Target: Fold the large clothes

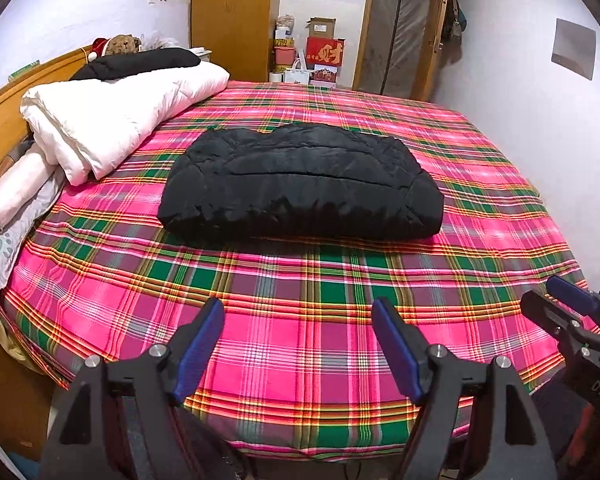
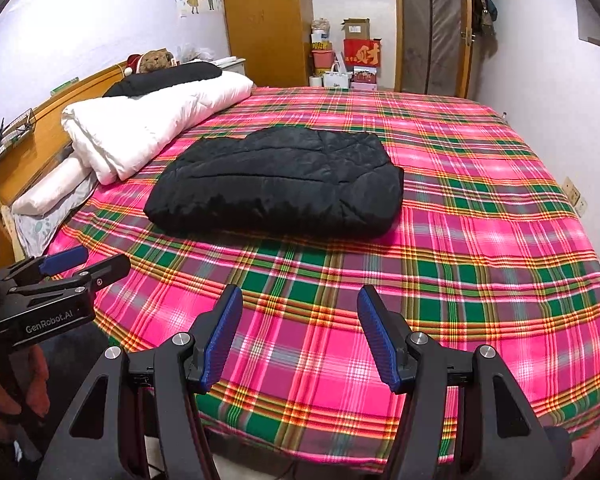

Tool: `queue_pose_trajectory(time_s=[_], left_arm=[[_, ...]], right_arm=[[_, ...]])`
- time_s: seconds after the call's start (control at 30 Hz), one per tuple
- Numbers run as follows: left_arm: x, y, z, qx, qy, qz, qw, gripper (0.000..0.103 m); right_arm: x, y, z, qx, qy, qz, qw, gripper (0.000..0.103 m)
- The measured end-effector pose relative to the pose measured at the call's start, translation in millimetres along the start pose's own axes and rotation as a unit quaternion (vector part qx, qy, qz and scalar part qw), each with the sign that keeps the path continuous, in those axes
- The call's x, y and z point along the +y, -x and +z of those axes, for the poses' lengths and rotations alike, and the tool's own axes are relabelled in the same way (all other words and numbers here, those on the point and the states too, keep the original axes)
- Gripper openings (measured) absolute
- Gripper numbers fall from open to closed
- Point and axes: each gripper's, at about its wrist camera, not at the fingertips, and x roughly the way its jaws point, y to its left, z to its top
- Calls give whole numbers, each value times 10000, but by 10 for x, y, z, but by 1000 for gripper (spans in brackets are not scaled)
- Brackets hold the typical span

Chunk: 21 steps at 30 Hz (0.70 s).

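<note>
Bed with pink-green plaid sheet [image 1: 308, 344] fills both views, beneath and ahead of both tongs. White quilt [image 1: 112, 120], folded, far ahead to the left by the wooden headboard [image 1: 4, 96]; a second black garment [image 1: 140, 62] lies on top of it.

Black padded jacket [image 1: 300, 188], folded into a thick rectangle, lies mid-bed, straight ahead of the left gripper [image 1: 298, 346] and ahead-left of the right gripper [image 2: 300, 338], well apart from both.

Both tongs released: blue pads spread, only sheet visible between them, nothing grasped.

Red box [image 1: 325, 53] against the far wall bears a large gold Chinese character. Left gripper body, seen from the right wrist view, reads "GenRobot.AI". Right gripper body, in the left view, shows "DAS".
</note>
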Motion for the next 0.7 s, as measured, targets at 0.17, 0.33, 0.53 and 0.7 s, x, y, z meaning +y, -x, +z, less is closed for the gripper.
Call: queue_pose_trajectory(time_s=[0.17, 0.33, 0.53, 0.7], left_arm=[[20, 25, -2, -40, 60, -99, 9999, 78], [16, 35, -18, -19, 44, -73, 10000, 78], [31, 33, -28, 28, 117, -121, 9999, 78], [35, 41, -23, 23, 119, -120, 9999, 77]], right_arm=[[-2, 9, -19, 31, -40, 11, 10000, 60], [12, 11, -29, 47, -38, 13, 10000, 60], [35, 0, -34, 83, -19, 12, 10000, 60], [56, -12, -34, 106, -22, 21, 9999, 60]])
